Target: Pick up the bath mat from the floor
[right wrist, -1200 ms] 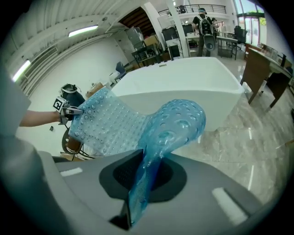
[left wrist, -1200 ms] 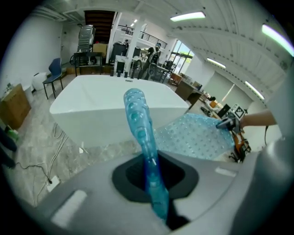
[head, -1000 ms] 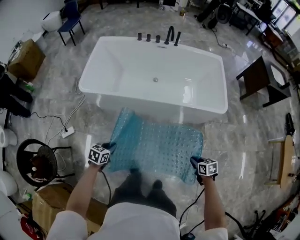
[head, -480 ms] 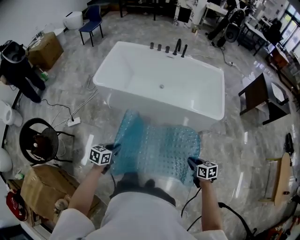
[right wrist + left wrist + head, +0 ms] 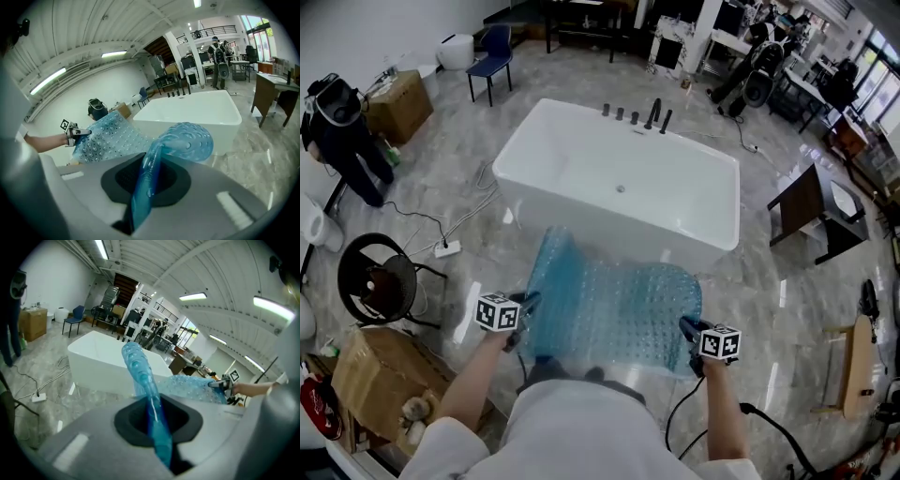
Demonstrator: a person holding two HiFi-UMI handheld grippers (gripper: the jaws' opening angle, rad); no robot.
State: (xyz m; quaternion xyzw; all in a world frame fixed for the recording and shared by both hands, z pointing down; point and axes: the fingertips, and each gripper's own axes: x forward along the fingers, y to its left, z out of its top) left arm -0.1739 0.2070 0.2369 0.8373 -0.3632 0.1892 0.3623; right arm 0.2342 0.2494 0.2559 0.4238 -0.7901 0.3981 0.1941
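Left gripper (image 5: 528,300) is pinched nearly closed on the left edge of the bath mat (image 5: 614,305), right gripper (image 5: 685,324) likewise on the right edge. Mat is held spread between them, just in front of the bathtub (image 5: 609,225).

Ahead of me 1 white bathtub (image 5: 581,159), black taps (image 5: 654,114) on its far rim, 1 blue chair (image 5: 493,52) beyond, cardboard box (image 5: 398,103) left

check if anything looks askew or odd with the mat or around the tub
Only the bath mat looks askew. The left gripper and right gripper pinch its near corners. It hangs unevenly between them, and its far left corner curls over near the bathtub. No tear or spill shows.
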